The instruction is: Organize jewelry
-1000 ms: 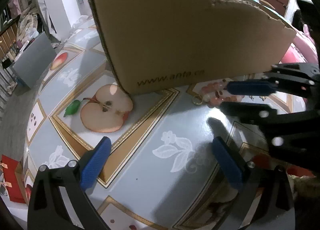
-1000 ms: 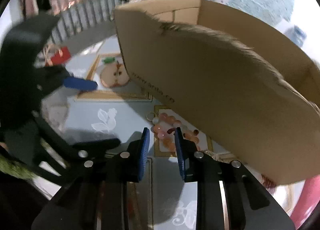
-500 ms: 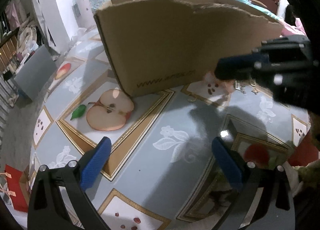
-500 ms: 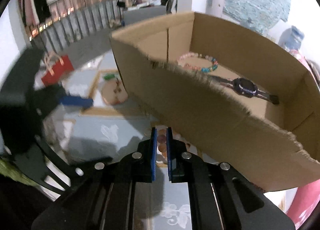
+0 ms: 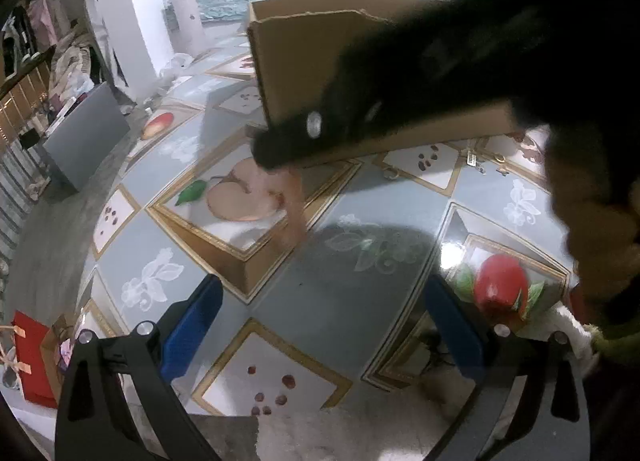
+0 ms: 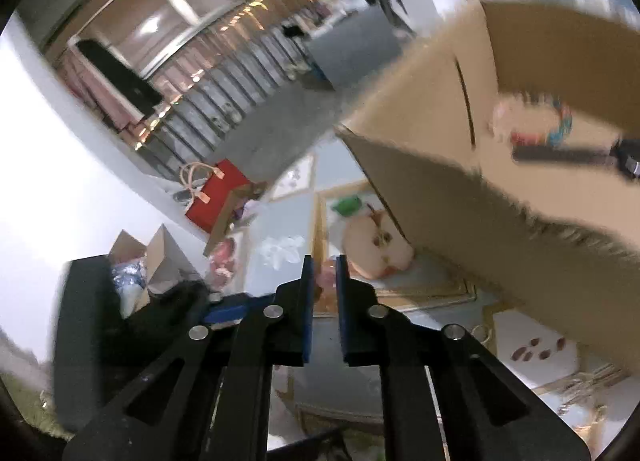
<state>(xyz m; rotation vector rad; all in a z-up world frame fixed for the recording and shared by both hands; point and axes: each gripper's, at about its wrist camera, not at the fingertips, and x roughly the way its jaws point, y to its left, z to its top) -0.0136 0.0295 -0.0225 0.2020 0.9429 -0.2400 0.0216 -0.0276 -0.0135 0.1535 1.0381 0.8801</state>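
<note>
Now I carry the pink bracelet [image 5: 290, 205], dangling from my right gripper [image 6: 322, 281] clamped on it, toward the cardboard box [image 6: 460, 197], left gripper [image 5: 320, 325] spread empty; next, lift over the rim.

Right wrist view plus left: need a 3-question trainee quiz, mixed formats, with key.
1. True or false: the left tool is open and empty.
2. What hangs from the right tool? A) pink bead bracelet B) key C) spoon
3. Name two items lying in the cardboard box.

Key: 1 true. 2 A; the jaws have just opened slightly, with the bracelet between them. 3 multicolour bead bracelet, watch.
</note>
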